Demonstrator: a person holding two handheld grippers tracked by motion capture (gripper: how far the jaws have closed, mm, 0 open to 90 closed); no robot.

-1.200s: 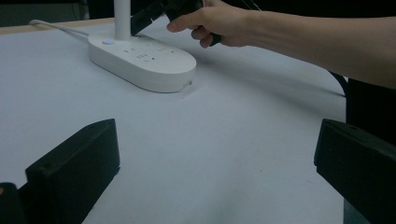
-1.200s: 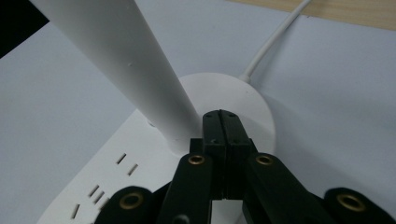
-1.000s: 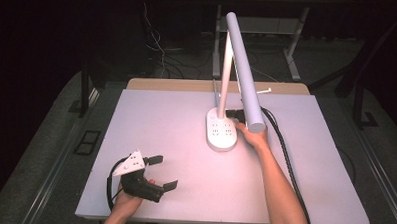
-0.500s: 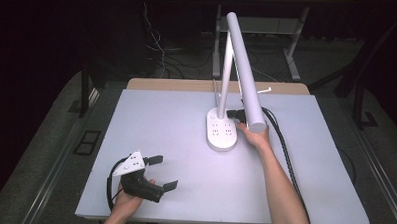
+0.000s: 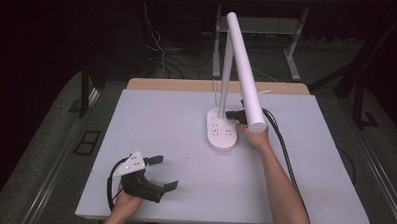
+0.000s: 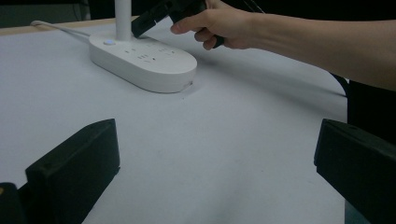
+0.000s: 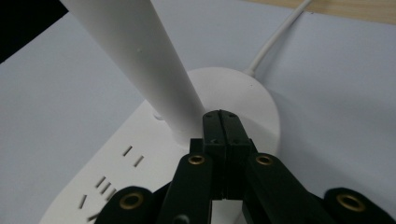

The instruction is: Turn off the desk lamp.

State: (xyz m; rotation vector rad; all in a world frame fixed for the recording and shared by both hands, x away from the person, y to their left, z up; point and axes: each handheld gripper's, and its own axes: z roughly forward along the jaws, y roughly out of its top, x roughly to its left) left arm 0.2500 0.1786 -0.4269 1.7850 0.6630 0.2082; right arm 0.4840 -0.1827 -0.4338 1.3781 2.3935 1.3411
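A white desk lamp stands at the middle back of the table, its oval base [image 5: 220, 135] carrying socket slots and its long tube head [image 5: 245, 68] slanting toward me. My right gripper [image 5: 232, 114] is shut with nothing between its jaws. Its tips [image 7: 221, 116] hover at the foot of the lamp's post [image 7: 140, 60], over the round end of the base [image 7: 247, 88]; whether they touch it I cannot tell. My left gripper [image 5: 168, 171] rests at the front left of the table, open and empty. The left gripper view looks between its wide jaws [image 6: 217, 135] toward the base [image 6: 144, 63] and the right gripper [image 6: 149, 18].
A white cord [image 7: 275, 37] leaves the base toward the table's wooden far edge [image 5: 187, 85]. The right gripper's black cable [image 5: 280, 145] trails down the right side of the white tabletop [image 5: 161, 115]. Dark floor and another table's legs [image 5: 293, 65] lie beyond.
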